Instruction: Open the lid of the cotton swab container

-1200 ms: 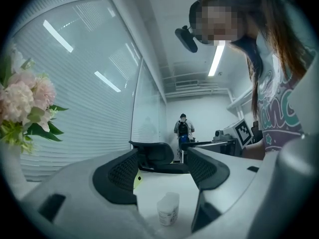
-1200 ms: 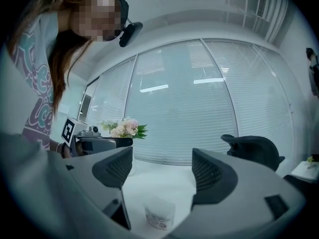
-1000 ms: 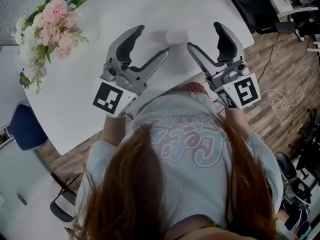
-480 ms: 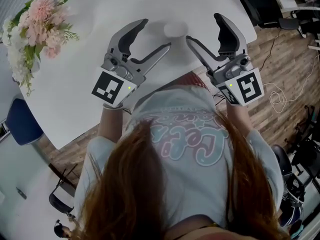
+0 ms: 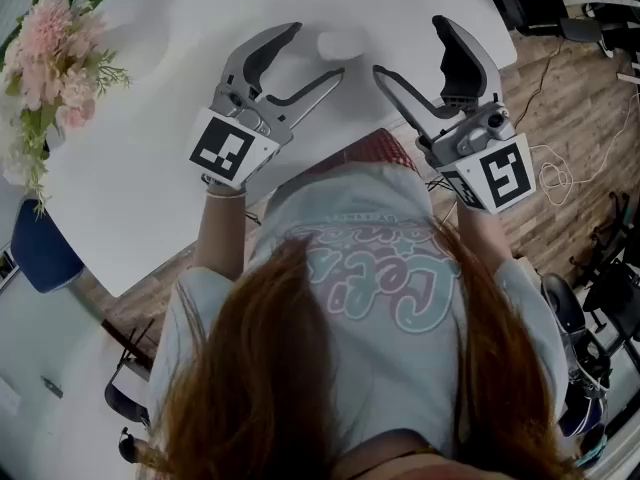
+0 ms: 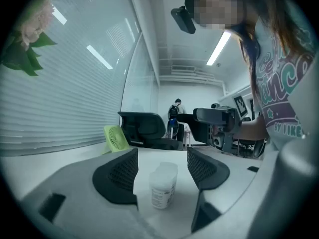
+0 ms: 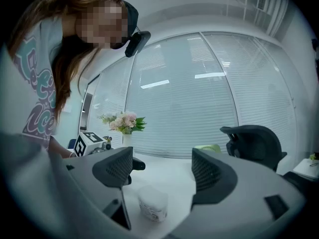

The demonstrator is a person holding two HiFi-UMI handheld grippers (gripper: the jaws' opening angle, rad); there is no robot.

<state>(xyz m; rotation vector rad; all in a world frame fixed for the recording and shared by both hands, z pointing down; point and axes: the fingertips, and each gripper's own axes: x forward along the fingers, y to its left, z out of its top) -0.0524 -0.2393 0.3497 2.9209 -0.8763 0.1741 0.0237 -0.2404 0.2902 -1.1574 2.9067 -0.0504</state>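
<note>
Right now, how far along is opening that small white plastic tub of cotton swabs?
Nothing looks done yet: the small white plastic cotton swab container stands on the white table, lid apparently on. In hand: the left gripper and right gripper flank it, both open, neither touching. Left: grip the body, lift the lid.

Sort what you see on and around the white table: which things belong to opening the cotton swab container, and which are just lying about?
Belong to the job:
cotton swab container, standing on the table
left claw, open
right claw, open

Just lying about:
pink flowers
green fan
black office chair
</note>
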